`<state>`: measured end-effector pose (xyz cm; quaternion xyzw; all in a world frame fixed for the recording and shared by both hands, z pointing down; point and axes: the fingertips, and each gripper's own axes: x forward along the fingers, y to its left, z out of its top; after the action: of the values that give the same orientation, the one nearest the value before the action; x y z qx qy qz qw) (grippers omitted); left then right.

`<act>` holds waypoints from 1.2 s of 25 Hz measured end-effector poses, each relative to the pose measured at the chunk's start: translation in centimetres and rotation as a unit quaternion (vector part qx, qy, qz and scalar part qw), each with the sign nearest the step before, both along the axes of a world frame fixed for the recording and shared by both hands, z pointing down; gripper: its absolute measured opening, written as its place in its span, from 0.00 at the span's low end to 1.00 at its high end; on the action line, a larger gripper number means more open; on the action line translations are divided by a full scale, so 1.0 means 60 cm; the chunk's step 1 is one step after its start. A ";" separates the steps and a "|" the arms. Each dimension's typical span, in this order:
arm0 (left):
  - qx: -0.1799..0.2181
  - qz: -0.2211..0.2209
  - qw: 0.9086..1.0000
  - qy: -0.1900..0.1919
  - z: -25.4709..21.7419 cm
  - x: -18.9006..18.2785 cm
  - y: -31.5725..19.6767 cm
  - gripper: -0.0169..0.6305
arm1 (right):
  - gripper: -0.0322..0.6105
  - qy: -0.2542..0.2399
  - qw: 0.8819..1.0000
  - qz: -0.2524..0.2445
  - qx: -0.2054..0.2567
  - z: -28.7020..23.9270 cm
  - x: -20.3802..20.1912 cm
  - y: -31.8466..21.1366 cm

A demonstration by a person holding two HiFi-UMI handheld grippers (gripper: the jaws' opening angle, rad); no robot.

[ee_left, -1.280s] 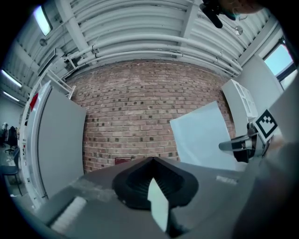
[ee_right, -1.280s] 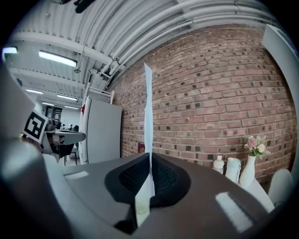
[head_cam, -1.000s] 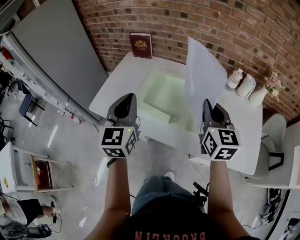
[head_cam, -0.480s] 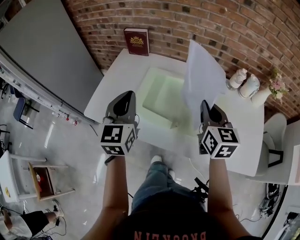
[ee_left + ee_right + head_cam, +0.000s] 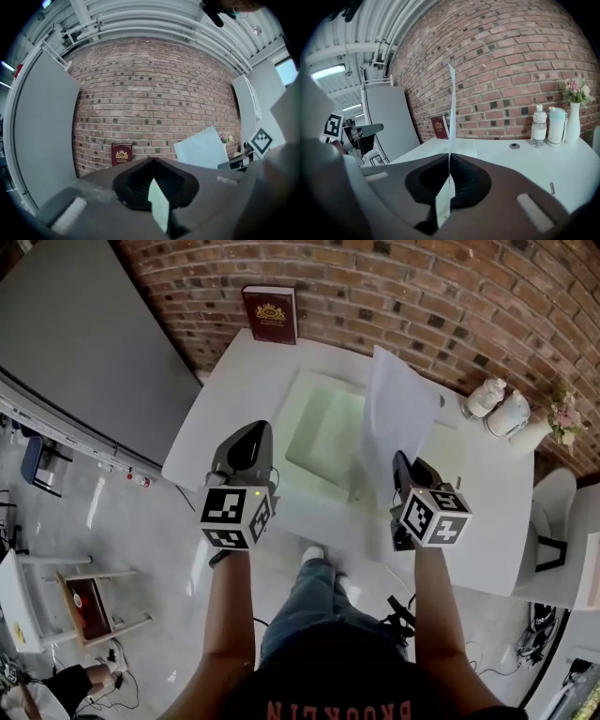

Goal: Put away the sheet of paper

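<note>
The right gripper (image 5: pixel 403 465) is clamped shut on the near bottom edge of the sheet of paper (image 5: pixel 398 413). In the right gripper view the sheet runs edge-on straight through the closed jaws. The sheet stands nearly upright, its long axis rising from the gripper and leaning toward the far brick wall (image 5: pixel 441 296). It hangs above the right part of a pale green tray (image 5: pixel 314 427) that lies flat on the table (image 5: pixel 234 390). The tray lies just ahead and to the left of the right gripper, so I judge the sheet must tip down and left to go in. The left gripper (image 5: pixel 251 437) hovers off the tray's near left side, well apart from the paper. Its jaws are drawn together and hold nothing I can name.
</note>
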<state>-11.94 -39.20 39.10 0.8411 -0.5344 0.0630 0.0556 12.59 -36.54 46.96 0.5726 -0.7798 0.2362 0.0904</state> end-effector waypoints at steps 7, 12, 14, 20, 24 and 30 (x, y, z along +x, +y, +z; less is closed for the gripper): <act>-0.023 -0.001 1.000 0.000 0.035 -0.011 -0.021 0.01 | 0.05 -0.042 0.996 0.013 -0.079 0.091 0.007 -0.008; -0.034 0.000 0.999 0.000 0.049 -0.012 -0.031 0.01 | 0.05 -0.059 0.988 0.032 -0.137 0.145 0.031 -0.004; -0.037 0.001 0.999 0.000 0.053 -0.011 -0.035 0.01 | 0.05 -0.074 0.984 0.034 -0.161 0.167 0.033 -0.002; -0.046 0.007 0.999 -0.003 0.065 -0.007 -0.043 0.01 | 0.05 -0.081 0.970 0.041 -0.224 0.225 0.041 0.008; -0.050 0.009 0.999 -0.005 0.070 -0.005 -0.052 0.01 | 0.05 -0.063 0.964 0.047 -0.252 0.246 0.055 0.010; -0.054 0.017 0.998 -0.010 0.075 0.005 -0.062 0.01 | 0.05 -0.026 0.958 0.039 -0.283 0.273 0.086 0.010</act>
<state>-11.67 -42.91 43.58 0.8452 -0.5164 0.1005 0.0943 17.74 -35.94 63.33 0.5470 -0.6602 0.4655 0.2195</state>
